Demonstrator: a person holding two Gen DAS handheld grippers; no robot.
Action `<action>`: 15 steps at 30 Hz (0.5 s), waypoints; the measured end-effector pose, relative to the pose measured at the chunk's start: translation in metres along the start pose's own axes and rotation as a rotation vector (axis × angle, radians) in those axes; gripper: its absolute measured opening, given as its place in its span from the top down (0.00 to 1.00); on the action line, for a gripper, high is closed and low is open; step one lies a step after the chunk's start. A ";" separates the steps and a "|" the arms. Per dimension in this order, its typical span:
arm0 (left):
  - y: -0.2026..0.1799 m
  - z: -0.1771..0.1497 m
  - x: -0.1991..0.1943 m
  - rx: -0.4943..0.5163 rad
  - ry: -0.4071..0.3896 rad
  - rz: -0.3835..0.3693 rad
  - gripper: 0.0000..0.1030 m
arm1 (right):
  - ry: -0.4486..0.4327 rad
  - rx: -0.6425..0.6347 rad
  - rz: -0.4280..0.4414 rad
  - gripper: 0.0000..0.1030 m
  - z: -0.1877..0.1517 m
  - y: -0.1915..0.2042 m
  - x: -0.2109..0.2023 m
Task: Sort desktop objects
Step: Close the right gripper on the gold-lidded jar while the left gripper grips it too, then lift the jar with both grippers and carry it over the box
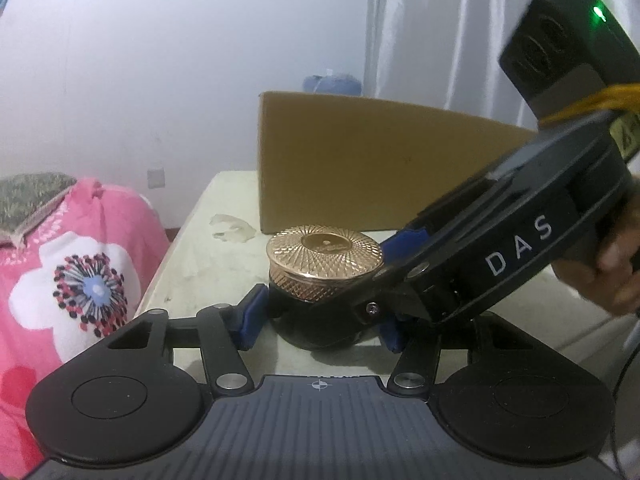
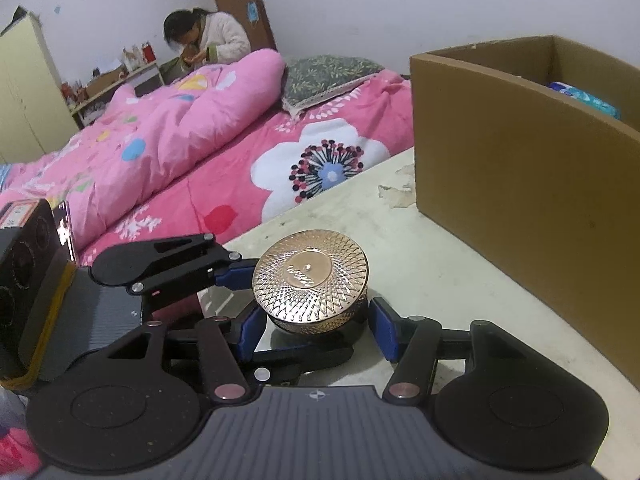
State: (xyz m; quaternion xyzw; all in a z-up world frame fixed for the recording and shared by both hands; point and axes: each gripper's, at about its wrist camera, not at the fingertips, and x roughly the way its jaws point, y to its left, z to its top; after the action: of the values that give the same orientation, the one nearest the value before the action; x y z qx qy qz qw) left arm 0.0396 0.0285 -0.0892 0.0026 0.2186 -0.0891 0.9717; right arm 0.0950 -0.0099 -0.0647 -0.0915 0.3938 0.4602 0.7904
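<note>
A: Where is the jar [image 1: 323, 268] now?

B: On the bench [image 1: 208, 248], upright, just in front of the box [image 1: 360, 168]. It sits between both sets of tongs at once. My left tongs [image 1: 320, 322] come at it low, about level with its dark base; my right tongs [image 2: 318, 330] come in from the other side, higher, near the gold lid [image 2: 311, 276].

A: Gripping it?

B: Left: one blue pad [image 1: 251, 316] lies against the base, but the far pad is half hidden behind the right rig, so I can't tell whether it presses. Right: in its own view both blue pads [image 2: 251, 330] stand a little clear of the jar, so I read those tongs as open around it, holding nothing.

A: Which hand is nearer?

B: Both straddle it; neither has to travel. The jar is round, so no long axis matters; only its upright axis counts. I judge the left better placed to steady the base, the right to take the lid or lift the jar toward the box, which lies beyond and to the right.

A: What can't you make out?

B: The base is mostly masked by fingers in both views. The box's inside is cut off, bar something blue [image 2: 584, 100] in it. The lid's lettering is unreadable.
</note>
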 end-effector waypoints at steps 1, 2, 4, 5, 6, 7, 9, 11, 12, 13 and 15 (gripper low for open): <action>0.000 -0.001 0.000 0.006 -0.003 0.001 0.46 | 0.001 0.001 0.001 0.40 0.000 0.000 0.000; 0.001 -0.001 0.000 0.005 -0.004 -0.001 0.46 | -0.001 0.003 0.004 0.40 0.001 -0.001 0.001; 0.000 -0.001 0.000 0.011 -0.007 -0.002 0.46 | -0.010 0.008 0.009 0.38 0.000 0.000 0.002; 0.000 -0.001 0.000 0.013 -0.008 0.000 0.46 | -0.016 0.014 0.014 0.35 0.001 -0.001 0.003; 0.000 -0.002 0.001 0.018 -0.010 -0.002 0.46 | -0.022 0.017 0.015 0.34 0.002 -0.002 0.005; -0.001 -0.002 0.001 0.023 -0.010 -0.008 0.46 | -0.028 0.018 0.009 0.34 0.003 -0.002 0.007; -0.001 -0.002 0.002 0.020 -0.011 -0.011 0.46 | -0.035 0.000 0.011 0.37 0.005 0.000 0.010; -0.001 -0.001 0.002 0.010 -0.010 -0.012 0.46 | -0.046 -0.013 -0.013 0.39 0.005 0.004 0.010; 0.001 0.000 0.003 0.002 -0.010 -0.017 0.46 | -0.055 -0.021 -0.029 0.40 0.005 0.007 0.009; 0.001 0.000 0.002 -0.005 -0.009 -0.025 0.46 | -0.062 -0.020 -0.046 0.40 0.003 0.010 0.007; -0.002 0.001 0.000 0.005 -0.002 -0.030 0.46 | -0.060 -0.047 -0.058 0.40 0.002 0.013 0.004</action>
State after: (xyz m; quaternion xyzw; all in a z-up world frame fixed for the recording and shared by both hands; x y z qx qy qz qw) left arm 0.0396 0.0266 -0.0881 0.0016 0.2176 -0.1043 0.9704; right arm 0.0865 0.0014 -0.0634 -0.1078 0.3560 0.4486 0.8127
